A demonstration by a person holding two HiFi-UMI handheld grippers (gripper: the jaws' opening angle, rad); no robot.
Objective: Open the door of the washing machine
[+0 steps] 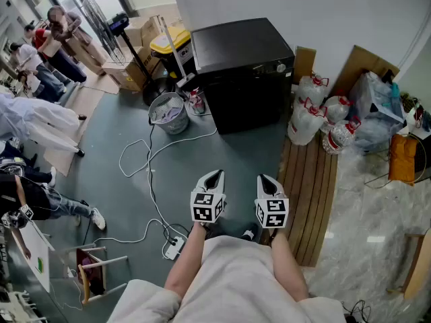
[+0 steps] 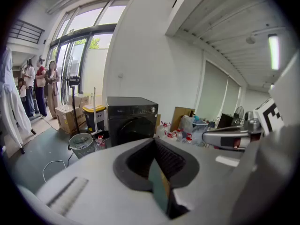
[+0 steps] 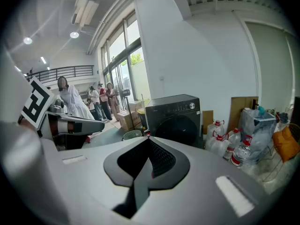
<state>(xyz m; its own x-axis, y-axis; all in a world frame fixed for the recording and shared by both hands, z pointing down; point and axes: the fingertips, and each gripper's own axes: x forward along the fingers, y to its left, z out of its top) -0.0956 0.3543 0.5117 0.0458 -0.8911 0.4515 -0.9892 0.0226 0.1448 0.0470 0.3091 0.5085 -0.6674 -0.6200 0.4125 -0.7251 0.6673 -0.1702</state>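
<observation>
We are holding two grippers side by side at 6 o'clock of the head view, the left gripper (image 1: pixel 214 174) and the right gripper (image 1: pixel 263 179), each with one marker cube. Both are pointing toward 12 o'clock, where the one washing machine (image 1: pixel 242 66) is standing well apart from them against the white wall. Each gripper's own view is showing its two fingers pressed together with nothing between them. The machine's round door (image 2: pixel 131 129) is sitting shut (we are reading that from the gripper views, since the head view is catching mostly the black top). At 11 o'clock we are counting one wire basket (image 1: pixel 168 112) and one yellow-lidded bin (image 1: pixel 169 41). At 2 o'clock clear jugs with red caps (image 1: pixel 304 121) are crowding together, at least four, though overlaps are keeping us from a sure count. One white cable (image 1: pixel 150 173) is looping across the floor toward one power strip (image 1: pixel 174 248) at 7 o'clock. The people (image 1: pixel 62 27) at 10 o'clock are being cut off by the frame edge and are too small to count.
</observation>
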